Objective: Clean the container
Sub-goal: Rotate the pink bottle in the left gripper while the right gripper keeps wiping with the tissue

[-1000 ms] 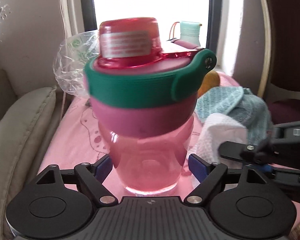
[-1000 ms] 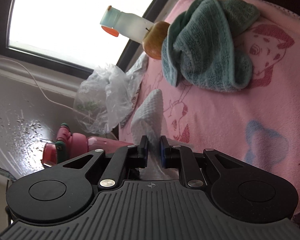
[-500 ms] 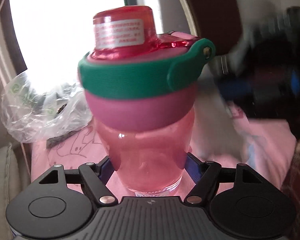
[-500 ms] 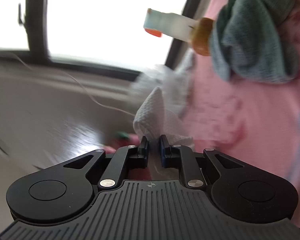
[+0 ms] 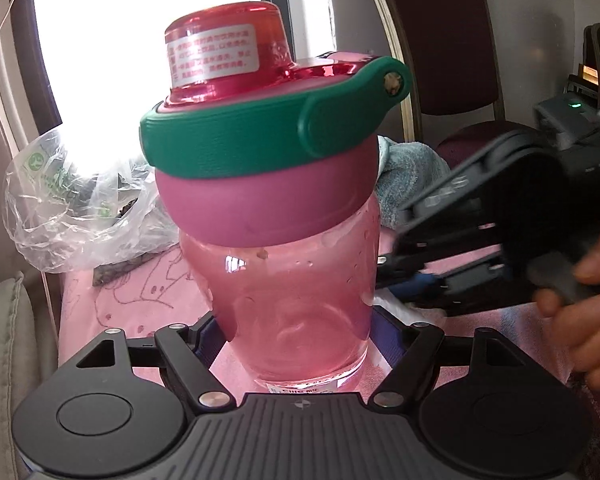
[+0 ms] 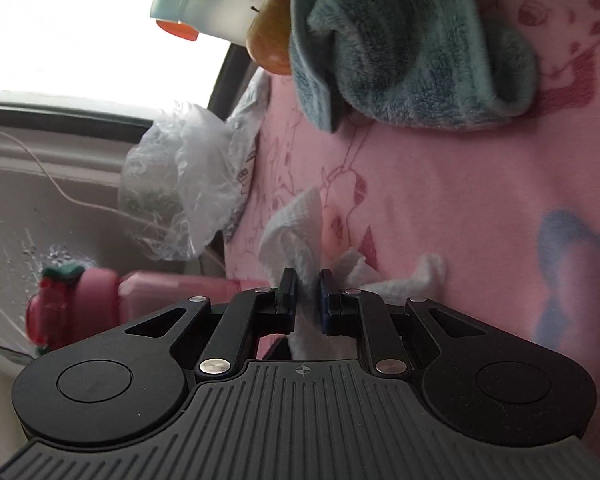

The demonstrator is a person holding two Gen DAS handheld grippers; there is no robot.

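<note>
The pink bottle stands upright in my left tool, clamped near its base. My right tool, pinching the white cloth, has swung in at 3 o'clock (wiping looks imminent).

It looked like a home — a pink cartoon-print cloth, a cushion, a window and dining chairs showed it.

Right gripper pinching a white cloth over a pink sheet, pink bottle with green band showing at left, teal towel lying beyond, clear plastic bag sitting under the window
</note>
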